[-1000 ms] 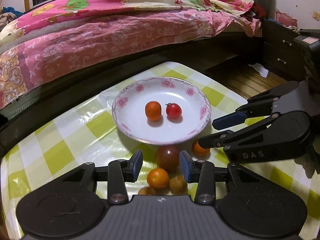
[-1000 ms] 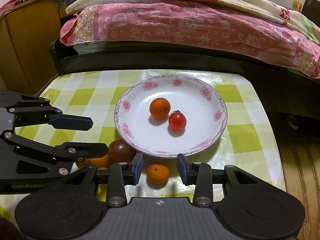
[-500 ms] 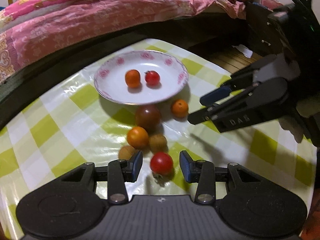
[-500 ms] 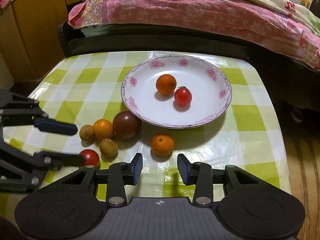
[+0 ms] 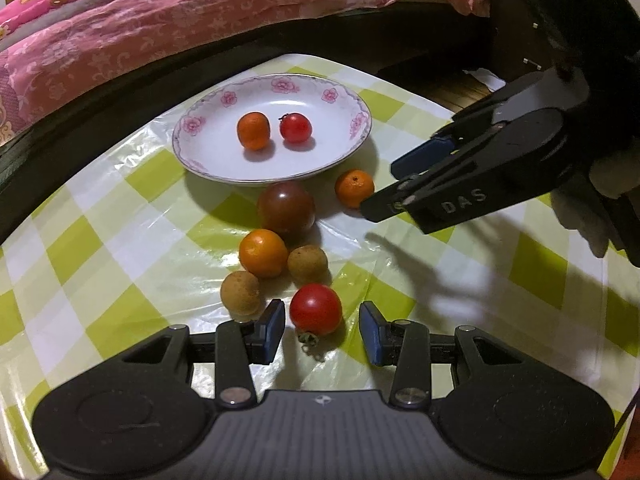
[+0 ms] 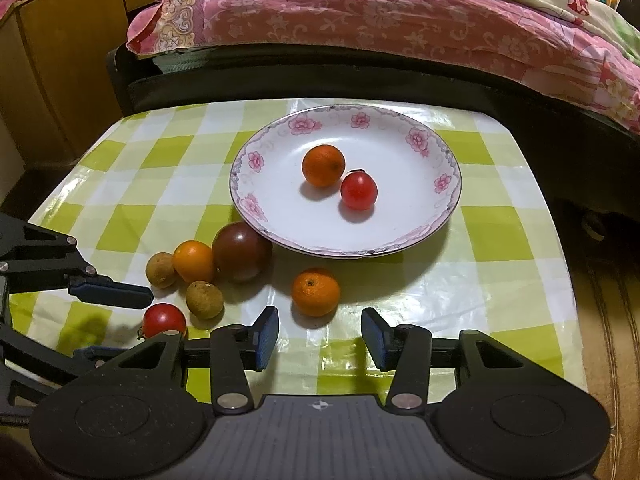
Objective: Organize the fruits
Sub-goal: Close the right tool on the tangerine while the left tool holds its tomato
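A white flowered plate (image 5: 340,152) (image 6: 440,216) holds one orange (image 5: 253,131) (image 6: 323,165) and one red tomato (image 5: 295,128) (image 6: 359,191). Loose on the tablecloth lie a dark tomato (image 5: 286,208) (image 6: 241,251), an orange (image 5: 263,253) (image 6: 194,261), two brown longans (image 5: 308,264) (image 5: 241,293), a red tomato (image 5: 316,309) (image 6: 165,320) and a small orange (image 5: 354,188) (image 6: 316,291). My left gripper (image 5: 322,332) is open, its fingers either side of the red tomato. My right gripper (image 6: 320,338) is open, just short of the small orange.
The table has a green-and-white checked plastic cloth (image 5: 120,216) (image 6: 160,168). A bed with pink bedding (image 5: 160,28) (image 6: 360,20) runs along the far side. A wooden cabinet (image 6: 52,60) stands at the left, wooden floor (image 6: 608,320) at the right.
Both grippers have pulled back from the plate. The left one now frames the red tomato; the right one has drawn back from the small orange. The fruit has not moved.
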Action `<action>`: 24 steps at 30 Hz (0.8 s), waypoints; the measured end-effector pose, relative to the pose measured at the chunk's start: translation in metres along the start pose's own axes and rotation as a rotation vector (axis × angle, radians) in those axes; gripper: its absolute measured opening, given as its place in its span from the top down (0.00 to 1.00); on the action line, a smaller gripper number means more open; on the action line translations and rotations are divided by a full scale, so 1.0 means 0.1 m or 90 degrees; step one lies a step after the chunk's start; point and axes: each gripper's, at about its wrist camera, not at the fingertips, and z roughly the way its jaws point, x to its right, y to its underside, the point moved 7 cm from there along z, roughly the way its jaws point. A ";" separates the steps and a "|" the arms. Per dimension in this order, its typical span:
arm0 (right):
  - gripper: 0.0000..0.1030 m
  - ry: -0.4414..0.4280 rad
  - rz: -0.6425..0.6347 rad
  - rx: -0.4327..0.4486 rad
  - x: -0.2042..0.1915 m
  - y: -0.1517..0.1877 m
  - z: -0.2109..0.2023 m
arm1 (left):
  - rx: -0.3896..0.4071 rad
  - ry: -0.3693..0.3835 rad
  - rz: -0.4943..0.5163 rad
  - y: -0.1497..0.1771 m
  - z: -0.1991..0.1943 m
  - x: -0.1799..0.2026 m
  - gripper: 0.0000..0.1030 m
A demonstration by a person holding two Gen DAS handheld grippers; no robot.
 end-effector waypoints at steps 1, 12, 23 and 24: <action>0.59 0.001 0.000 0.000 0.00 0.00 0.01 | -0.001 0.001 0.002 0.00 0.01 0.00 0.54; 0.59 -0.005 0.008 -0.004 -0.02 -0.06 0.18 | -0.012 0.004 -0.003 0.06 0.09 -0.03 0.54; 0.58 0.009 -0.012 0.008 -0.06 -0.11 0.22 | 0.001 -0.004 -0.014 0.02 0.08 -0.03 0.55; 0.61 0.015 -0.018 0.007 -0.06 -0.11 0.23 | 0.003 -0.004 -0.013 0.02 0.08 -0.03 0.55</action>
